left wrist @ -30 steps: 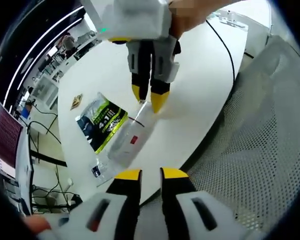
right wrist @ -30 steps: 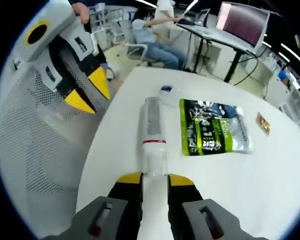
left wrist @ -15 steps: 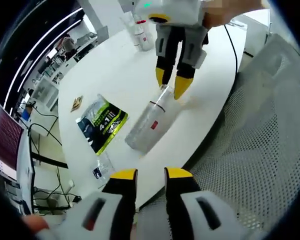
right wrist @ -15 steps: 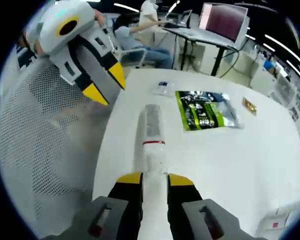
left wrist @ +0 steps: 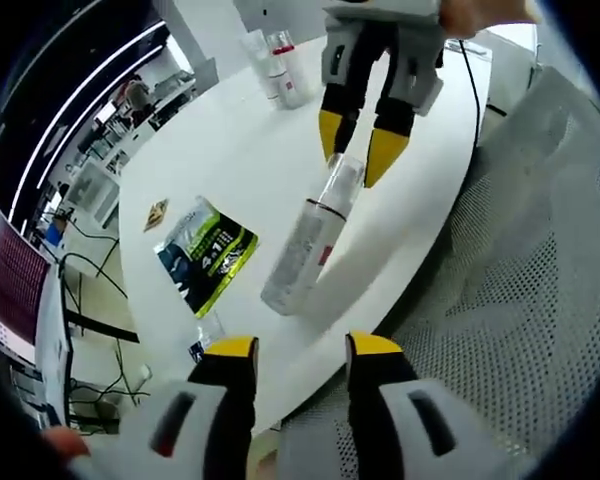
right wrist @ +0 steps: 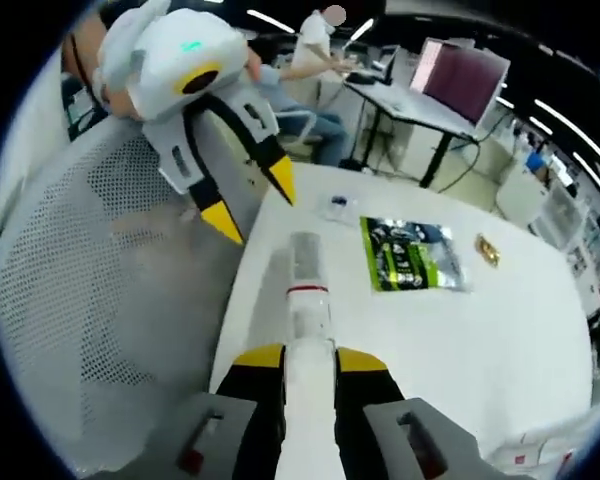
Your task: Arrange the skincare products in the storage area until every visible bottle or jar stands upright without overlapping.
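Clear bottle [left wrist: 310, 245] is tilting off the white table [left wrist: 230, 150] near its edge, cap end clamped by the right gripper [left wrist: 358, 160], green-black sachet [left wrist: 202, 250] lying just left of it, left gripper [left wrist: 298, 350] hovering near with jaws apart, gripping nothing, two upright bottles [left wrist: 277, 68] standing far behind

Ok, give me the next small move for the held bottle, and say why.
Probably keep tipping the bottle up until it stands on the white table. The right gripper is shut on its cap end and it hangs tilted, base low near the table edge; the left gripper is open and free.
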Tool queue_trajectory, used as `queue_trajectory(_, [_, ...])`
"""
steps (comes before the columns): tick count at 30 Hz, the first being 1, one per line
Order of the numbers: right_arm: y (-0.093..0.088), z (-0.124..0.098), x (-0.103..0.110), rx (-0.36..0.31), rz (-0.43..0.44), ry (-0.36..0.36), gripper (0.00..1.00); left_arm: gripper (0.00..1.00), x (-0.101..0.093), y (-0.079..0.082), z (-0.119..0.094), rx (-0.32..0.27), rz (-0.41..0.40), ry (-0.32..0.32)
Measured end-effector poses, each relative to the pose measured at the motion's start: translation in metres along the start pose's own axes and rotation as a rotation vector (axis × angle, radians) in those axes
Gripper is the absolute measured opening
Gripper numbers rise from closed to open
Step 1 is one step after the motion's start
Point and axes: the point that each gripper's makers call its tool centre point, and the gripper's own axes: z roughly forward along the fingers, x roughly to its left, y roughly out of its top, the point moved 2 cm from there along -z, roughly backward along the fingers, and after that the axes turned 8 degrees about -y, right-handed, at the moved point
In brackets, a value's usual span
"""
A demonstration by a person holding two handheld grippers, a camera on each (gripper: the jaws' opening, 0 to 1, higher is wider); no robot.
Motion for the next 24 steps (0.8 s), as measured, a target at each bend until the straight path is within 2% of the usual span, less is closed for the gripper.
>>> queue_trajectory(7, [0.007, -0.009, 0.009, -0.009, -0.133, -0.007, 0.1, 0.3, -0.001, 0.002, 0.0, -0.012, 0.005, -0.004])
queue_trajectory(10, [0.015, -0.015, 0.008, -0.028, -0.172, -0.031, 0.1, 0.29, -0.001, 0.004, 0.0, -0.02, 0.029, -0.002])
queue_trajectory(12, [0.024, -0.021, 0.01, -0.063, -0.195, -0.025, 0.1, 0.29, -0.002, 0.006, 0.0, -0.024, 0.04, -0.006])
queue_trajectory(20, [0.041, -0.036, 0.016, -0.139, -0.256, -0.018, 0.1, 0.35, -0.004, 0.011, 0.0, -0.042, 0.061, -0.006])
queue_trajectory(23, [0.046, -0.041, 0.018, -0.165, -0.291, -0.025, 0.1, 0.31, -0.006, 0.018, -0.002, -0.073, 0.077, -0.004])
queue_trajectory(24, [0.047, -0.042, 0.019, -0.174, -0.303, -0.028, 0.1, 0.27, -0.007, 0.02, -0.003, -0.085, 0.084, -0.002])
